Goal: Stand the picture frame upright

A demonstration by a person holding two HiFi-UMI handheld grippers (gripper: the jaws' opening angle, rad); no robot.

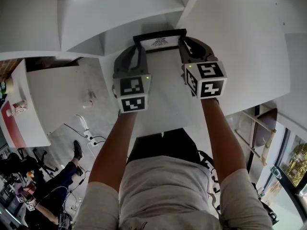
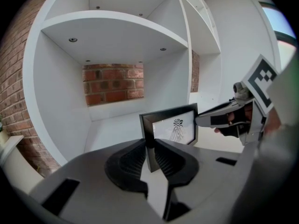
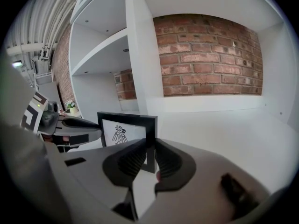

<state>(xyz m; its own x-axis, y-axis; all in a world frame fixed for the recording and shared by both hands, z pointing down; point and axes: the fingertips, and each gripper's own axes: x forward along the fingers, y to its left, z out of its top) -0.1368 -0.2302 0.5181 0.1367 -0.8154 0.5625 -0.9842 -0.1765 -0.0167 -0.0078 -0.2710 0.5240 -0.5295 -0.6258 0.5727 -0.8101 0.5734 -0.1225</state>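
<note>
A black picture frame (image 1: 160, 37) with a white print of a bird-like figure stands upright on the white shelf (image 1: 165, 92), seen from above in the head view. My left gripper (image 1: 139, 51) is shut on the frame's left edge; in the left gripper view the edge (image 2: 148, 136) sits pinched between the dark pads (image 2: 128, 162). My right gripper (image 1: 186, 48) is shut on the right edge, which runs between its pads (image 3: 170, 160) in the right gripper view. Each gripper view shows the frame's face (image 3: 122, 130) and the other gripper (image 2: 224, 119) at its far side.
The frame stands in a white shelving unit with a brick wall (image 3: 205, 55) behind it, an upright divider (image 3: 140, 55) and a shelf board (image 2: 117, 27) overhead. Left of the unit are a white table (image 1: 53, 99), floor cables (image 1: 91, 138) and a seated person (image 1: 53, 190).
</note>
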